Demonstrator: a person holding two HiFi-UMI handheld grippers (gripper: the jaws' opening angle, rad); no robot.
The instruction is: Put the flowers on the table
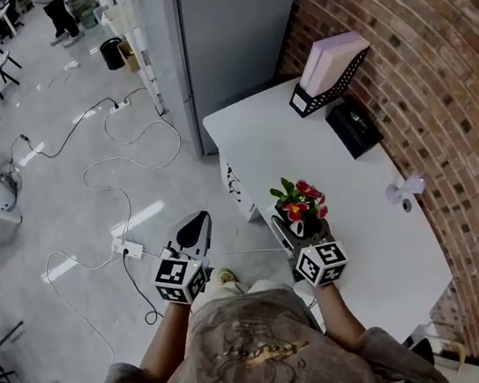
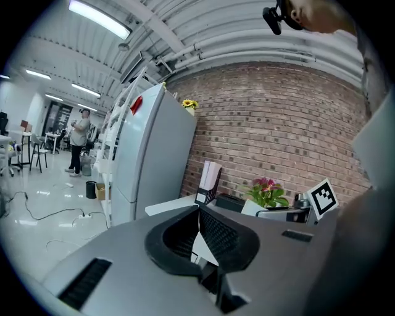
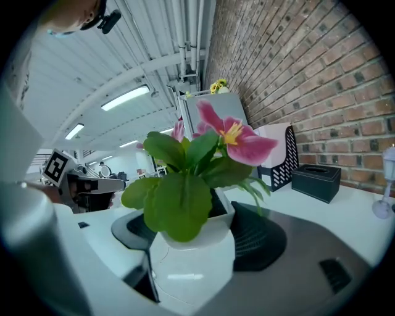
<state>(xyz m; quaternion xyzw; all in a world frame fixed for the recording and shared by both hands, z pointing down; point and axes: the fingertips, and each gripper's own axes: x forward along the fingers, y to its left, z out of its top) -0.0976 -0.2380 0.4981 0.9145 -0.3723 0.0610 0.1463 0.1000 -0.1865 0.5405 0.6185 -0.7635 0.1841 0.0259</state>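
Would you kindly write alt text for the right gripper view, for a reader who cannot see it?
The right gripper holds a white pot of pink flowers between its jaws. A white table lies ahead with a black file rack and black box, against a brick wall.

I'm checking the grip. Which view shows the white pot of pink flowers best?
The right gripper view: the white pot of pink flowers fills the frame, clamped in the jaws of the right gripper. The head view shows it small, from above; the left gripper view, small and distant.
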